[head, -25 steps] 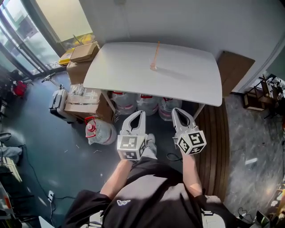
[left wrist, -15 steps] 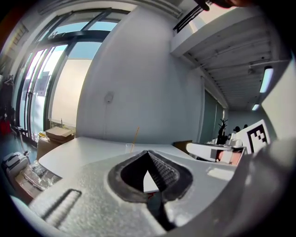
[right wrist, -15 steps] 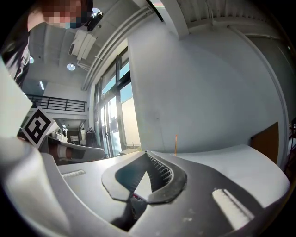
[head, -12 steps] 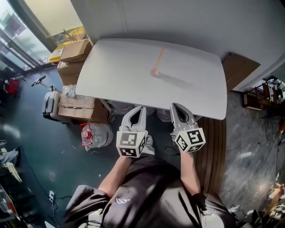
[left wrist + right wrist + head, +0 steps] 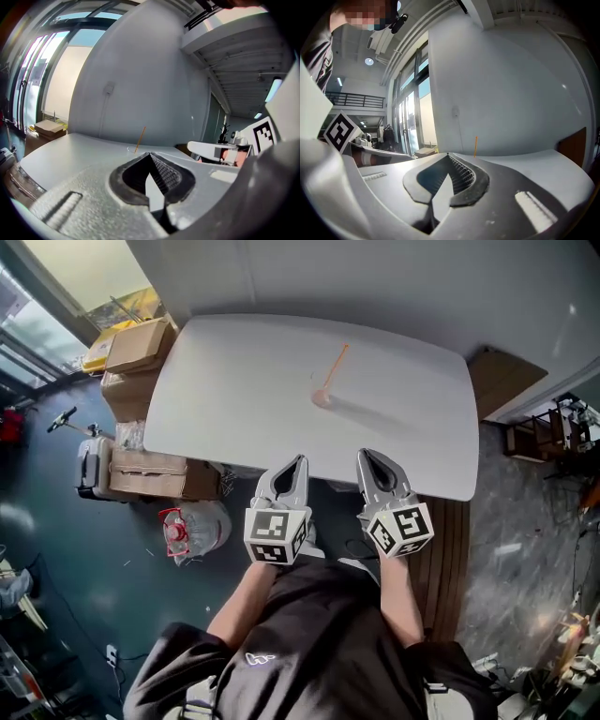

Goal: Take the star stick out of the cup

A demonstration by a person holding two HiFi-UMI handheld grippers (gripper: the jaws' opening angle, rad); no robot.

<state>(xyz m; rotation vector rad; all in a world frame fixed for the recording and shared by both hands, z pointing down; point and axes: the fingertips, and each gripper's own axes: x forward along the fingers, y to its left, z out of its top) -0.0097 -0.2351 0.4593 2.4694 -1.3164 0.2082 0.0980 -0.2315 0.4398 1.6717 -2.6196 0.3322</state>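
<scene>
The orange star stick (image 5: 336, 369) leans in a clear cup (image 5: 322, 392) near the middle of the white surface (image 5: 225, 390), well apart from the left tongs (image 5: 297, 462) and right tongs (image 5: 367, 455), which are side by side at its near edge, both pinched together and empty.

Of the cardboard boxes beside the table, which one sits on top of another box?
The top box, by the far left corner of the table: it rests on a second box. The third box lies lower, by the near corner.
</scene>
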